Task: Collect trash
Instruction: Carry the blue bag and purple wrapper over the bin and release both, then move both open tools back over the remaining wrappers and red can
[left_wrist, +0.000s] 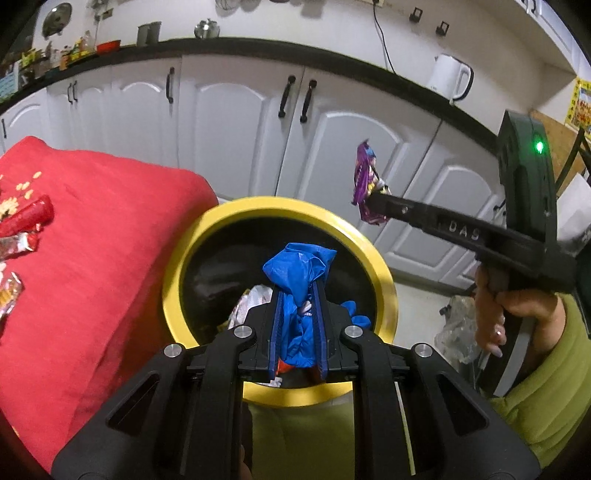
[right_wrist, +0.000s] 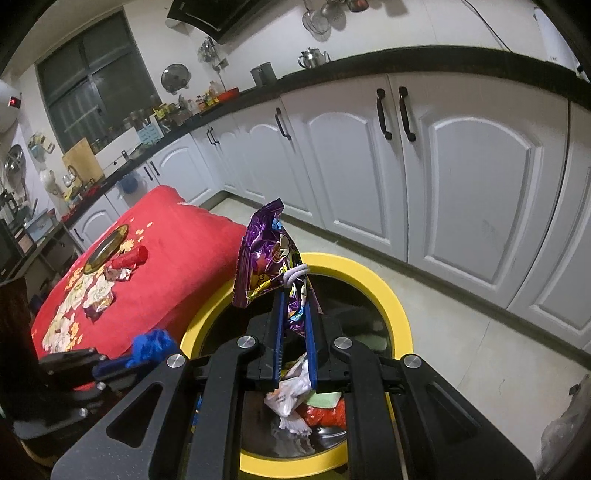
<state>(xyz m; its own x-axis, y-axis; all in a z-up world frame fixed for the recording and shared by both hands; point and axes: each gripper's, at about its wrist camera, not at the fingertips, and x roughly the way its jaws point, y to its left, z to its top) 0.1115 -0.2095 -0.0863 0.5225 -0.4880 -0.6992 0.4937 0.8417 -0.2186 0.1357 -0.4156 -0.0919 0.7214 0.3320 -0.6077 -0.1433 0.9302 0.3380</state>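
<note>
My left gripper (left_wrist: 298, 291) is shut on a crumpled blue wrapper (left_wrist: 299, 273) and holds it over the mouth of a yellow-rimmed bin (left_wrist: 384, 288). To the right and higher, my right gripper (left_wrist: 373, 188) pinches a purple snack bag (left_wrist: 364, 173). In the right wrist view my right gripper (right_wrist: 295, 299) is shut on the purple snack bag (right_wrist: 264, 258) above the bin's yellow rim (right_wrist: 400, 314). The left gripper (right_wrist: 122, 363) with the blue wrapper (right_wrist: 151, 345) shows at the lower left. The bin holds white and red scraps (right_wrist: 291, 398).
A table under a red cloth (left_wrist: 99, 236) stands left of the bin, with several wrappers (left_wrist: 26, 218) lying on it, among them a red one (right_wrist: 130, 257). White cabinets (left_wrist: 229, 122) run behind. A person's hand (left_wrist: 495, 314) and a green sleeve (left_wrist: 546, 369) sit at right.
</note>
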